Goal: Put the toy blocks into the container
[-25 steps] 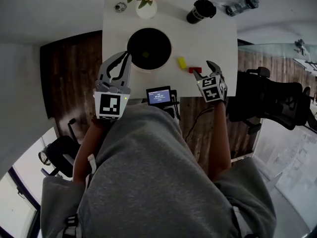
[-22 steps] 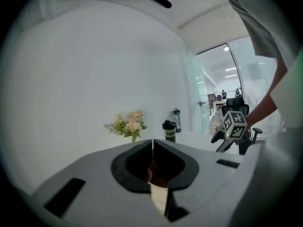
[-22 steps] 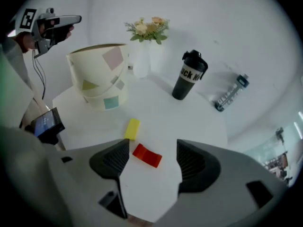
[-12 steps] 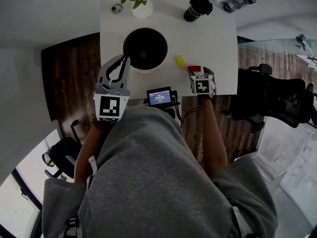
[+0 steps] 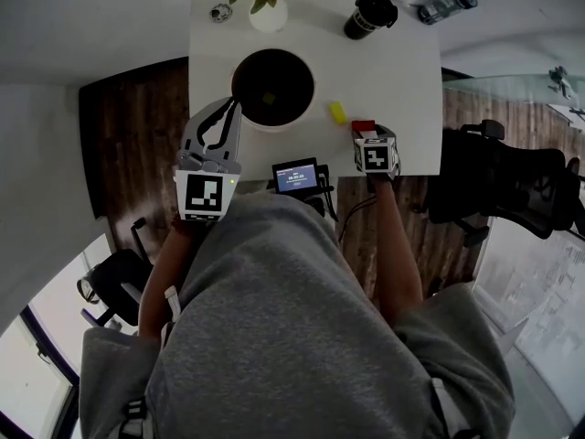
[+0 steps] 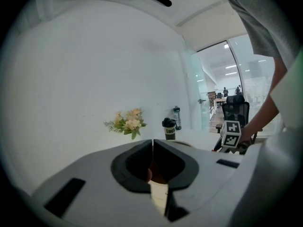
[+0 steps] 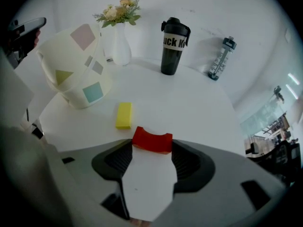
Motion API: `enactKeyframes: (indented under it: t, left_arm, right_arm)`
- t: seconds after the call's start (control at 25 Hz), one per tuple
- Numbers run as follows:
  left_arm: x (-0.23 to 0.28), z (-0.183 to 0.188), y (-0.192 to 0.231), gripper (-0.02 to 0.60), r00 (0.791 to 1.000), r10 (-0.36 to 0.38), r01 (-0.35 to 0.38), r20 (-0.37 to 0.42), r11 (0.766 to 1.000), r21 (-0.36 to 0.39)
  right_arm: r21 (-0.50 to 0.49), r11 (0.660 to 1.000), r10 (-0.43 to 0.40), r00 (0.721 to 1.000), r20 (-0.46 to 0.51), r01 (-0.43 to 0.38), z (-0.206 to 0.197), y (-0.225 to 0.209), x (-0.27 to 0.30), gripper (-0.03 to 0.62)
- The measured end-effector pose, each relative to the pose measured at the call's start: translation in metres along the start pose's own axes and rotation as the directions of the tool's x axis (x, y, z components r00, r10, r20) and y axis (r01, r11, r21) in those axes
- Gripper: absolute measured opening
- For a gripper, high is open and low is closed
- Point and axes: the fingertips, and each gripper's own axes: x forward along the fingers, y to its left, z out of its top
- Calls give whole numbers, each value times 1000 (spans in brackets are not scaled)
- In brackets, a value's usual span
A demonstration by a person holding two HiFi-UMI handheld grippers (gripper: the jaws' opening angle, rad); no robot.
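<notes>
1. desk (image 5: 402, 80), white: carries every item listed.
2. container (image 7: 71, 56), pale bucket with coloured squares: stands beyond and well to the left of the right tongs, at the tips of the left tongs. Contents: one small yellowish block (image 5: 268, 100); nothing else made out in the dark interior.
3. left tongs (image 6: 152, 150): jaws together at the tips, by the container's rim; whether they pinch the rim cannot be told.
4. right tongs (image 7: 151, 150): aimed steeply down at the desk, jaws wide but just been closing; pads look to meet both ends of item 5.
5. red block (image 7: 152, 140): on the desk between the right tongs' tips, long axis running pad to pad. Nearer hand: right.
6. yellow block (image 7: 124, 115): loose on the desk just beyond the right tongs, slightly left, long axis pointing away.
</notes>
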Motion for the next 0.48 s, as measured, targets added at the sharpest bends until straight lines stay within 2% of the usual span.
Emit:
enactKeyframes:
  t: [0.2,0.48]
  left_arm:
    - [-1,2,2,15,1000,3,-3,12,1000,-12]
    - [0,7,4,15,999,-4,5,38,1000,-21]
  right_arm:
    - [-14,999,-35,998,46,36,16,-7,-15,261]
    - [-52,996,-63,987,149,72,64,-11,-49,261]
